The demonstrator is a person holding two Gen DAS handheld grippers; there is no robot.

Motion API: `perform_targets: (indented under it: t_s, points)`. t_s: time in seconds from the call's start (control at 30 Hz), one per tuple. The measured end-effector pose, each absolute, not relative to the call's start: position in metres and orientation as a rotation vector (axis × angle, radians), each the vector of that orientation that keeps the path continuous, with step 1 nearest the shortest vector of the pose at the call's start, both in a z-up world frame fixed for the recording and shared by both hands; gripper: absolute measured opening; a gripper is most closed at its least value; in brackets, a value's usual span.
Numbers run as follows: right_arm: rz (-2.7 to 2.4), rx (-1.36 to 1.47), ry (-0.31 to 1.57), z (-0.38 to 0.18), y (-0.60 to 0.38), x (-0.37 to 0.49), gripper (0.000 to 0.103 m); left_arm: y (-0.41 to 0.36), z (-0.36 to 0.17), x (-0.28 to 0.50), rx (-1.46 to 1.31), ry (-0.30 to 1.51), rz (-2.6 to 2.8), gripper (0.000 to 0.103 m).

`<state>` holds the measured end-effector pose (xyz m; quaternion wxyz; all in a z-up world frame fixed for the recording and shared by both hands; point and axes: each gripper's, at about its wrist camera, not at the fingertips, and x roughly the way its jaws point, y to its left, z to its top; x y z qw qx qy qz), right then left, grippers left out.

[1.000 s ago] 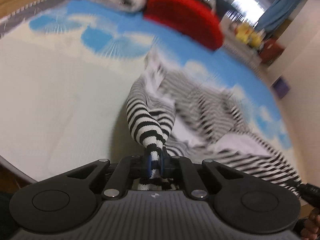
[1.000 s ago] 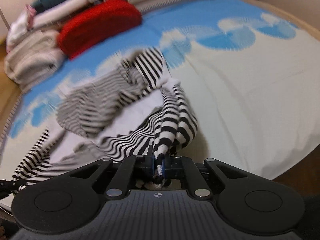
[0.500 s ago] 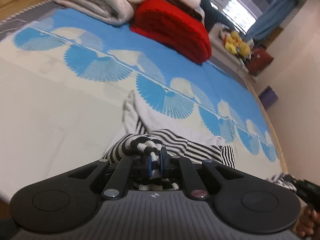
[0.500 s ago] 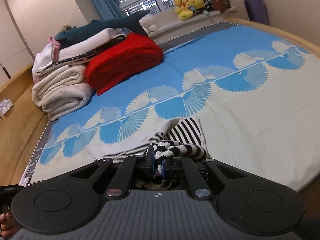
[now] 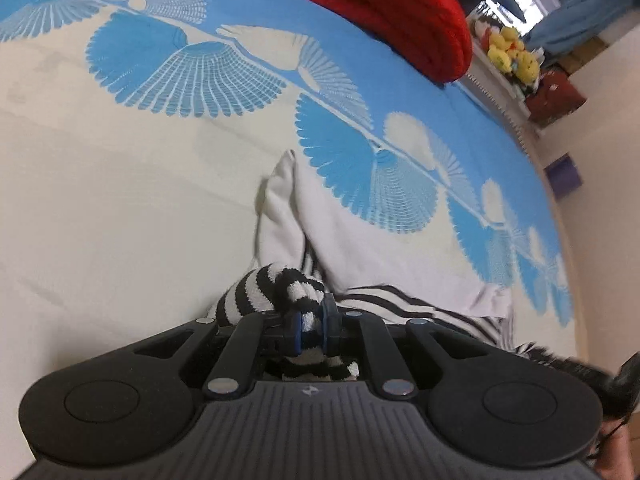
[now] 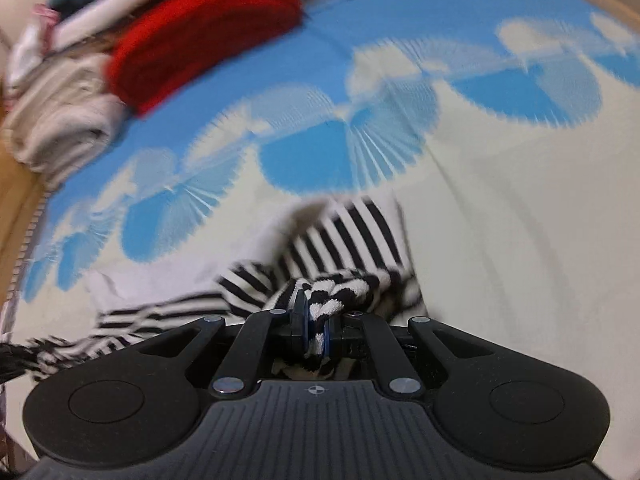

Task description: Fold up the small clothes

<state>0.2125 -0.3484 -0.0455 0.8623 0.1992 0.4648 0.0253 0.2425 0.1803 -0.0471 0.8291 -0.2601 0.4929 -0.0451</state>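
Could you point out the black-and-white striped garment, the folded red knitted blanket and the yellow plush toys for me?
Black-and-white striped garment (image 6: 344, 240): right wrist view, its flat striped panel.
Folded red knitted blanket (image 5: 400, 8): left wrist view, its top face.
Yellow plush toys (image 5: 514, 56): left wrist view, middle of the cluster.

A home bedroom. A bed (image 5: 120, 208) covered with a cream and blue fan-patterned bedspread fills both views. A red folded blanket (image 5: 384, 8) and a stack of folded linens (image 6: 56, 120) sit at its far end. Yellow plush toys (image 5: 510, 54) line a window ledge beside blue curtains (image 5: 580, 12).
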Motion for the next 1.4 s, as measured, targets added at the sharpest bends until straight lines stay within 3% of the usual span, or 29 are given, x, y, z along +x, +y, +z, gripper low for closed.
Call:
perform_targets:
  t_s: [0.17,0.23,0.27,0.47,0.6,0.7,0.77,0.83,1.07,1.13,1.17,1.2,1.23,1.27,1.4]
  points:
    - [0.038,0.463,0.936,-0.044,-0.356,0.225,0.009,0.198,-0.028,0.239,-0.691,0.878,-0.131,0.018]
    - [0.024,0.553,0.892,-0.037,-0.369,0.22,0.01,0.21,-0.014,0.231,-0.704,0.781,-0.119,0.04]
    - [0.017,0.581,0.859,-0.033,-0.374,0.217,0.012,0.214,-0.01,0.227,-0.697,0.753,-0.107,0.043]
    - [-0.064,0.579,0.761,-0.021,-0.393,0.194,0.024,0.208,-0.011,0.212,-0.541,0.835,-0.141,0.046]
    - [-0.08,0.595,0.76,-0.02,-0.405,0.182,0.027,0.189,-0.016,0.196,-0.311,0.884,-0.175,0.064]
    - [0.039,0.551,0.83,-0.024,-0.391,0.183,0.03,0.172,-0.022,0.192,-0.158,0.933,-0.173,0.065]
    - [0.134,0.485,0.879,-0.029,-0.374,0.186,0.041,0.159,-0.021,0.193,-0.08,0.924,-0.181,0.068]
    - [0.206,0.382,0.923,-0.033,-0.353,0.189,0.043,0.15,-0.023,0.194,-0.052,0.91,-0.189,0.08]
    - [0.275,0.347,1.061,-0.06,-0.32,0.21,0.044,0.117,-0.041,0.21,0.073,0.923,-0.195,0.08]
    - [0.279,0.327,1.056,-0.061,-0.314,0.214,0.044,0.109,-0.041,0.219,0.088,0.889,-0.2,0.08]
    - [0.28,0.301,1.05,-0.06,-0.309,0.218,0.039,0.106,-0.041,0.224,0.089,0.88,-0.201,0.08]
    - [0.282,0.28,1.038,-0.06,-0.305,0.221,0.031,0.103,-0.042,0.229,0.089,0.876,-0.2,0.08]
    - [0.282,0.254,1.02,-0.057,-0.301,0.224,0.013,0.1,-0.043,0.235,0.09,0.874,-0.195,0.08]
    - [0.277,0.232,0.992,-0.054,-0.298,0.226,0.003,0.099,-0.044,0.24,0.092,0.872,-0.189,0.08]
    - [0.201,0.261,0.846,-0.036,-0.302,0.235,0.002,0.096,-0.05,0.262,0.097,0.858,-0.175,0.079]
